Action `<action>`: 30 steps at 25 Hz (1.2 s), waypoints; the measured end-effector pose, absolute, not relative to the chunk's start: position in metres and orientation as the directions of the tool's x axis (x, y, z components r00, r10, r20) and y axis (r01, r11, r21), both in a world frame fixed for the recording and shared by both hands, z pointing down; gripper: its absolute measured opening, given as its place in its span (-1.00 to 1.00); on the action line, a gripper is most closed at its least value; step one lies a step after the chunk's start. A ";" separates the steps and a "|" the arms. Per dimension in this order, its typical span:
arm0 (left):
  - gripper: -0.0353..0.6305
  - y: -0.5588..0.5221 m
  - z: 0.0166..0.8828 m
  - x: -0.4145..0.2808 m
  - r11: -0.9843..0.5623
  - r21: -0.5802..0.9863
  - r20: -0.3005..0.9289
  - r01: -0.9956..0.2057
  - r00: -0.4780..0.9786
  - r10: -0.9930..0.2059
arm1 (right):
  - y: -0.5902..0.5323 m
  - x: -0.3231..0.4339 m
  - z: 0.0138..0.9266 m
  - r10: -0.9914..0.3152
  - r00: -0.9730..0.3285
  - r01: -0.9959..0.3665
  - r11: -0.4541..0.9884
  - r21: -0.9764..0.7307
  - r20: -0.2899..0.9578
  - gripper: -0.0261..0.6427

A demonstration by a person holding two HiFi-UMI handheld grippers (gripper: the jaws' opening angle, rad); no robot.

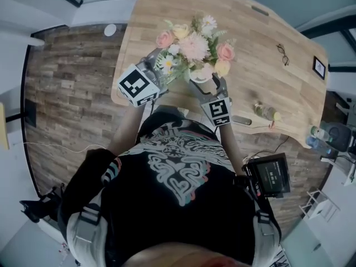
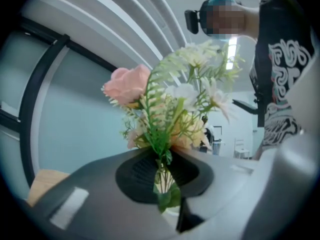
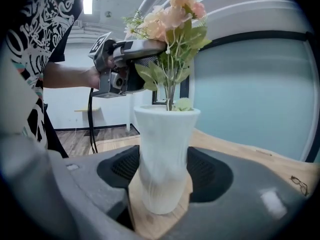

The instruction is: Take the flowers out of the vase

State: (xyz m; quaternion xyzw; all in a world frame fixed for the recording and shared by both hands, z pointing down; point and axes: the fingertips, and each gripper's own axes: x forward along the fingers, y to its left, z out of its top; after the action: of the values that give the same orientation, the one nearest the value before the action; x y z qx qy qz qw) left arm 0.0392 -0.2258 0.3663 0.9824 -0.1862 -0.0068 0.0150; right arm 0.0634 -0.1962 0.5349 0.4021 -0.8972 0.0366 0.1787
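A bouquet of pink, cream and white flowers [image 1: 192, 44] stands over a white ribbed vase [image 1: 201, 74] near the front edge of the wooden table [image 1: 161, 4]. My left gripper [image 1: 161, 67] comes in level from the left and is shut on the green stems [image 2: 162, 176] just below the blooms [image 2: 170, 104]. In the right gripper view the left gripper [image 3: 159, 54] holds the stems above the vase rim, and their lower ends still reach into the vase [image 3: 165, 154]. My right gripper [image 3: 164, 171] is shut on the vase's lower body, pads on both sides.
A pair of glasses [image 1: 282, 54] lies at the table's right. A small bottle [image 1: 266, 112] lies near the front edge, and a small dark frame [image 1: 319, 67] sits at the far right. A black screen device [image 1: 270, 175] hangs by the person's hip. Wood floor lies to the left.
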 end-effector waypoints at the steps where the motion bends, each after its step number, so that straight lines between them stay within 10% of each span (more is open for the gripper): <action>1: -0.78 -0.226 0.362 0.038 -0.928 0.047 -0.022 -0.370 0.928 -0.371 | -0.196 0.065 0.536 -0.708 -0.613 -0.734 0.674 0.079 0.349 -0.04; 30: -0.78 -0.268 0.271 -0.045 -0.875 0.309 -0.266 -0.372 0.850 -0.455 | -0.202 0.071 0.542 -0.702 -0.602 -0.741 0.669 0.062 0.380 -0.03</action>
State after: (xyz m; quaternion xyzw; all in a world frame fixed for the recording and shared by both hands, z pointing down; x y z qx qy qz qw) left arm -0.0446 -0.2680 0.2708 0.9537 -0.2167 -0.1677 0.1239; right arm 0.0712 -0.2024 0.5425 0.4036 -0.8937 0.0507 0.1894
